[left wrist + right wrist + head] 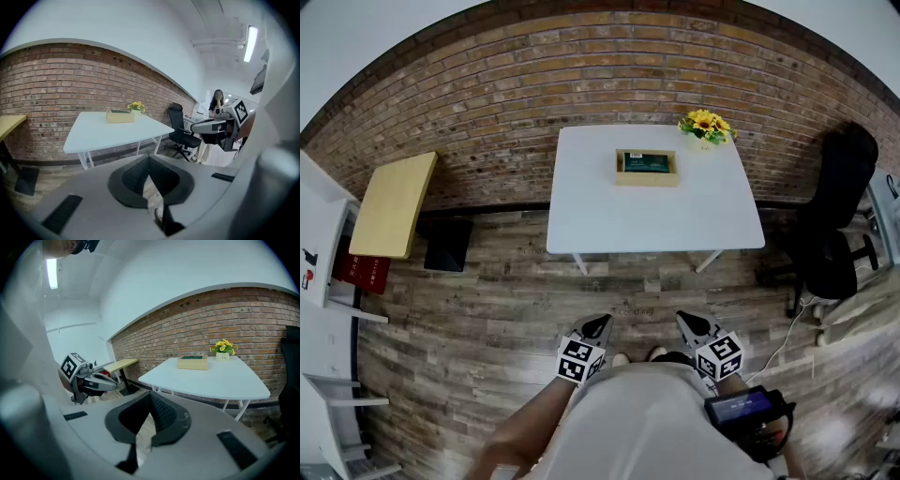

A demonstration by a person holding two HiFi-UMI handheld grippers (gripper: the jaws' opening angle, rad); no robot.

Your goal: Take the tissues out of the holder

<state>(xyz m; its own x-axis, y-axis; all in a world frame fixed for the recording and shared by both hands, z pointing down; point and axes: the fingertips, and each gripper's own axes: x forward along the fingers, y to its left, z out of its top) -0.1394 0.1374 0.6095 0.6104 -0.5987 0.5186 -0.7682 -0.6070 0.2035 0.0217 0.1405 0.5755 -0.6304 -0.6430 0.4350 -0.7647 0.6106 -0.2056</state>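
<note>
The wooden tissue holder stands at the far middle of the white table, with a dark green tissue pack lying in it. In the left gripper view the holder is far ahead, and in the right gripper view the holder is equally distant. My left gripper and right gripper hang side by side over the wood floor, close to my body and well short of the table. The left gripper has its tips meeting with nothing held. The right gripper looks the same.
A pot of yellow flowers stands at the table's far right corner, next to the holder. A black office chair is to the right. A yellow-topped side table and white shelves are at the left. A brick wall runs behind.
</note>
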